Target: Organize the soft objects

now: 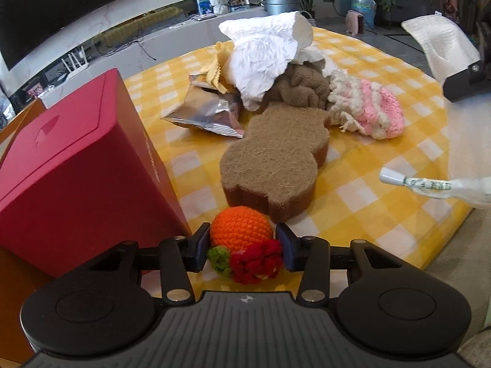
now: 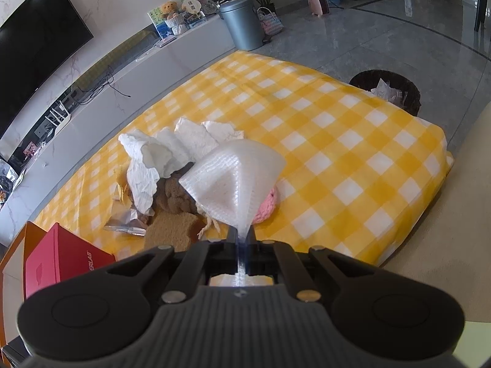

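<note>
My left gripper (image 1: 244,247) is shut on an orange crochet fruit (image 1: 241,230) with a red and green crochet flower, low over the near edge of the yellow checked cloth (image 1: 383,141). My right gripper (image 2: 242,236) is shut on a white mesh cloth (image 2: 233,178) and holds it up above the pile; it also shows at the top right of the left wrist view (image 1: 442,49). On the cloth lie a brown fibre sponge (image 1: 276,162), a brown towel (image 1: 302,86), a pink and cream knitted piece (image 1: 368,107) and crumpled white paper (image 1: 267,52).
A red box (image 1: 76,159) stands at the left, next to my left gripper. A silver snack bag (image 1: 205,110) lies by the pile. A white tube (image 1: 429,184) lies at the right edge. A dark waste basket (image 2: 389,89) stands on the floor beyond the cloth.
</note>
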A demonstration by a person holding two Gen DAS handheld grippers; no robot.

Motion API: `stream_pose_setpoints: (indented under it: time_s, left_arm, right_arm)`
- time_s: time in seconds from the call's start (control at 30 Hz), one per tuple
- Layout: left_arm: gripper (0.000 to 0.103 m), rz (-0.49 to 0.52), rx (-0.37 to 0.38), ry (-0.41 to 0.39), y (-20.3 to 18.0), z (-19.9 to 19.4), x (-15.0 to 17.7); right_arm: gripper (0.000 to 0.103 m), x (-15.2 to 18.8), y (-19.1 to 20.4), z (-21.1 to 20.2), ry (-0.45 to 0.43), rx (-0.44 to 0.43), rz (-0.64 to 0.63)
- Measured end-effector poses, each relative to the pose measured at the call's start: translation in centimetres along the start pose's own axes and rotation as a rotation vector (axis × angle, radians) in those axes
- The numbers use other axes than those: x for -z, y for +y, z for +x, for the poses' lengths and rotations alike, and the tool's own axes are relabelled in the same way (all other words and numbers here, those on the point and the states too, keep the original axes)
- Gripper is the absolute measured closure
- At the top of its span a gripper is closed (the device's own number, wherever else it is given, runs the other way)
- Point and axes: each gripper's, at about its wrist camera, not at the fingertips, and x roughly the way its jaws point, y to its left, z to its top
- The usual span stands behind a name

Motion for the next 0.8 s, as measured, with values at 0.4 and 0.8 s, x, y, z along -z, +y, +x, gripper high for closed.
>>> stream_pose_setpoints:
  time_s: [0.4, 0.8]
  left_arm:
    - [0.052, 0.052, 0.038, -0.038, -0.5, -3.0, 0.6]
    - [0.052, 0.032, 0.068, -0.160, 2.6, -10.2, -0.5]
  right_arm:
    - [0.102, 0.1, 0.3, 0.3, 0.013, -0.003, -0.029]
    - [0.102, 0.0, 0.3, -1.3, -0.027, -0.062, -0.032]
